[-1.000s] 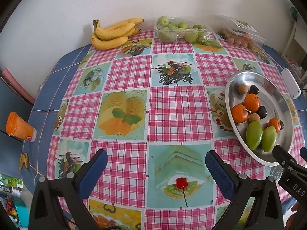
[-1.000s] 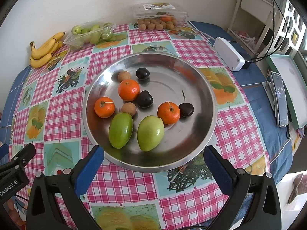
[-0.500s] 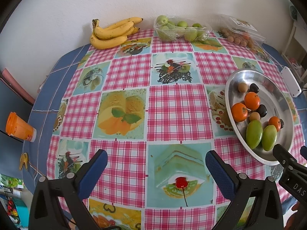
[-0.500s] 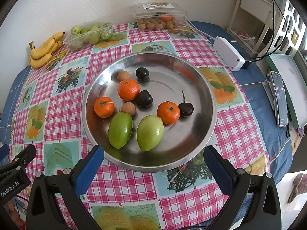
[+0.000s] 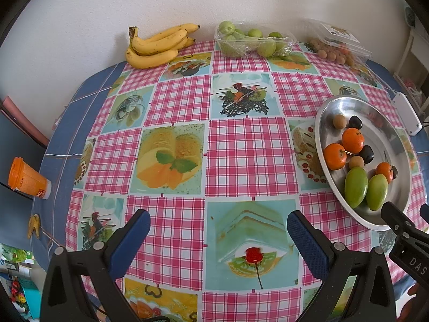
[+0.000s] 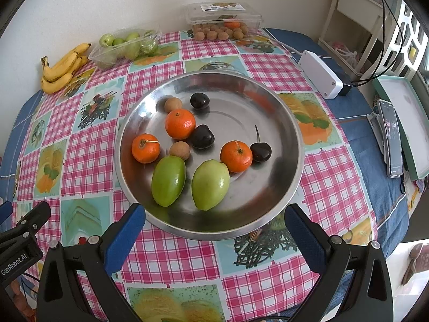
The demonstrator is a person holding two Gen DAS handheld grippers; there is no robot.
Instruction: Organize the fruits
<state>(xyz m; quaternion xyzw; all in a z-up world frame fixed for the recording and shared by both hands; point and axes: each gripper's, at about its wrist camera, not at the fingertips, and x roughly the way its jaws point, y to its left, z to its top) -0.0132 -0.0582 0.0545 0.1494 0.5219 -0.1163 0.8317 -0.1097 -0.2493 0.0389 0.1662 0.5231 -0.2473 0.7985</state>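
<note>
**Both grippers empty over the fruit table**

At lower frame the right gripper (image 6: pixel 214 228) and left gripper (image 5: pixel 218 233) hang with jaws spread wide, holding nothing. Mid-frame in the right view, the metal bowl (image 6: pixel 284 123) holds two green mangoes (image 6: pixel 169 183), three tangerines (image 6: pixel 180 123), dark cherries and brown longans. At the top edge lie bananas (image 5: pixel 158 45) and two clear fruit boxes (image 6: pixel 224 17)

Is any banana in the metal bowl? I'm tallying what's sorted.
No, the bananas lie on the tablecloth by the wall, apart from the metal bowl.
</note>
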